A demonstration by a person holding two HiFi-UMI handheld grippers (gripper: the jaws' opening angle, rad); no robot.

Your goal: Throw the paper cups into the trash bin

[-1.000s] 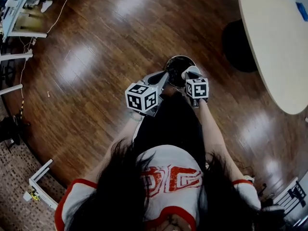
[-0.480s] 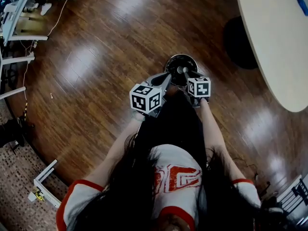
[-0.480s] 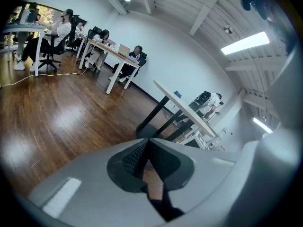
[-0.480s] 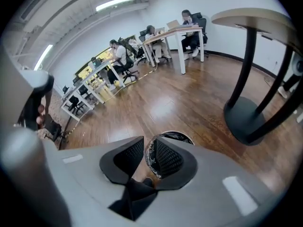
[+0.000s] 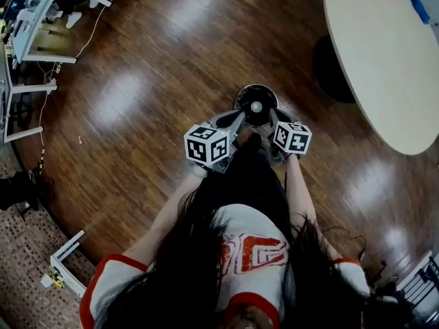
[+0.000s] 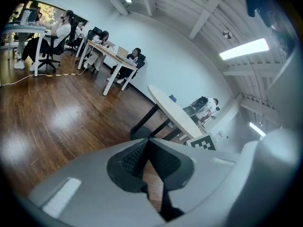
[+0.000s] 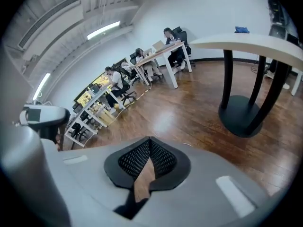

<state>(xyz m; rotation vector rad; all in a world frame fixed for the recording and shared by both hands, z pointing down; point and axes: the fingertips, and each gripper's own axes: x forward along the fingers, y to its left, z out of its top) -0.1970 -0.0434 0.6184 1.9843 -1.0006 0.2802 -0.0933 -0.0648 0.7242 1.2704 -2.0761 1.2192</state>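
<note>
A dark round trash bin (image 5: pixel 241 99) stands on the wood floor just ahead of the person. Inside it a white paper cup (image 5: pixel 256 106) shows as a small pale disc. My left gripper (image 5: pixel 238 118) points at the bin's near left rim, and my right gripper (image 5: pixel 272 117) at its near right rim. Both are shut with nothing between the jaws. In the left gripper view the left gripper (image 6: pixel 147 141) has its ribbed pads closed tip to tip, and the right gripper (image 7: pixel 150 140) looks the same in the right gripper view. Neither gripper view shows the bin or the cup.
A white oval table (image 5: pixel 384 53) on a black round base (image 5: pixel 330 70) stands to the right, with a small blue thing (image 5: pixel 420 10) on it. Desks and cables (image 5: pixel 34 19) line the far left. The right gripper view shows people seated at desks (image 7: pixel 156 51) further off.
A second ago the right gripper held a white cup over the bin. The cup now lies inside the bin, and the right gripper has drawn back a little, its jaws closed and empty.
</note>
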